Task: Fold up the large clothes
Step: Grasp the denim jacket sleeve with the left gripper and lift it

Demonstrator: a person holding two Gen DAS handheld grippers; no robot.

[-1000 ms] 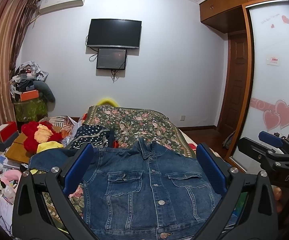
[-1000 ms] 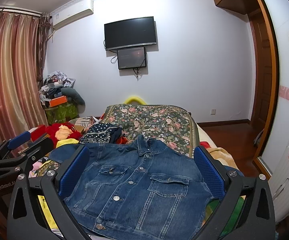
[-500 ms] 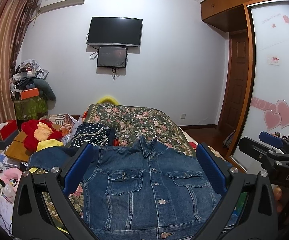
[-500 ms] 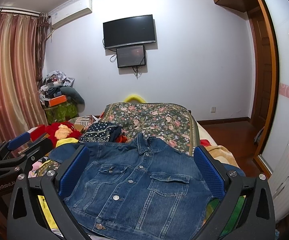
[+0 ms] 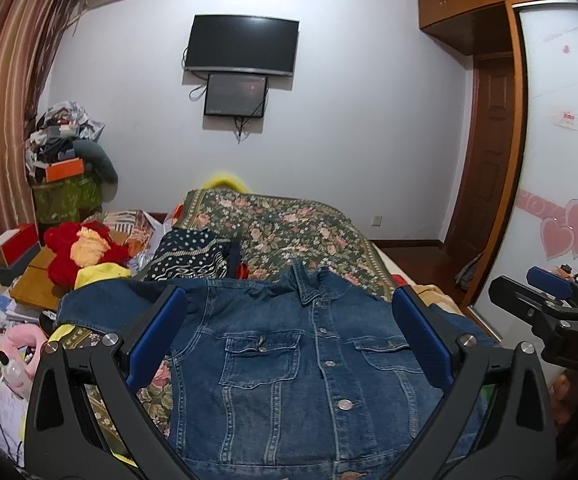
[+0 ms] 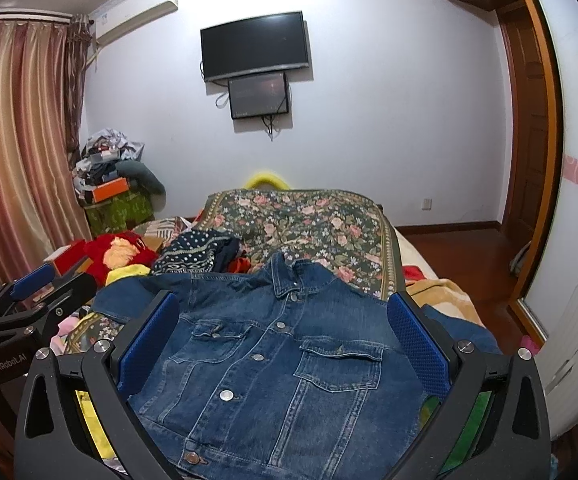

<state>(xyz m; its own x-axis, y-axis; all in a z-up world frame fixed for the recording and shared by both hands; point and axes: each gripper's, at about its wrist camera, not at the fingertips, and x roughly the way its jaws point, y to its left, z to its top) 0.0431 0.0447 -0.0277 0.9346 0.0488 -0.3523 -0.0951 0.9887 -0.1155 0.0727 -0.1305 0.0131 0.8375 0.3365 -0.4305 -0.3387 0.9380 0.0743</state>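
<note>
A bedroom with pale walls: a TV (image 5: pixel 242 45) is mounted high on the far wall with a smaller screen (image 5: pixel 236 94) just below it, striped curtains (image 6: pixel 13 152) hang along the left side, and a wooden door (image 5: pixel 485 152) stands at the right. The bed (image 5: pixel 417 276) runs away from the cameras, covered by a dark floral spread (image 5: pixel 289 228).

A denim jacket (image 5: pixel 301 364) lies front side up on the near end of the bed, buttoned, collar toward the far wall, both chest pockets showing. One sleeve stretches out flat to the left over the bed's edge. Just beyond the jacket's left shoulder sits a crumpled dotted cloth (image 5: pixel 193 256), and further left a red plush toy (image 5: pixel 85 248) among clutter.

The left gripper (image 5: pixel 289 344) hovers above the jacket with its jaws wide apart, nothing between the blue pads (image 5: pixel 157 336); the jacket's chest shows in the gap. The right gripper (image 6: pixel 285 348) is likewise held over the jacket, jaws spread wide and holding nothing. In the left wrist view the right gripper appears at the right edge (image 5: pixel 549 312), off the side of the bed; in the right wrist view the left gripper appears at the left edge (image 6: pixel 29 300), beside the sleeve.
</note>
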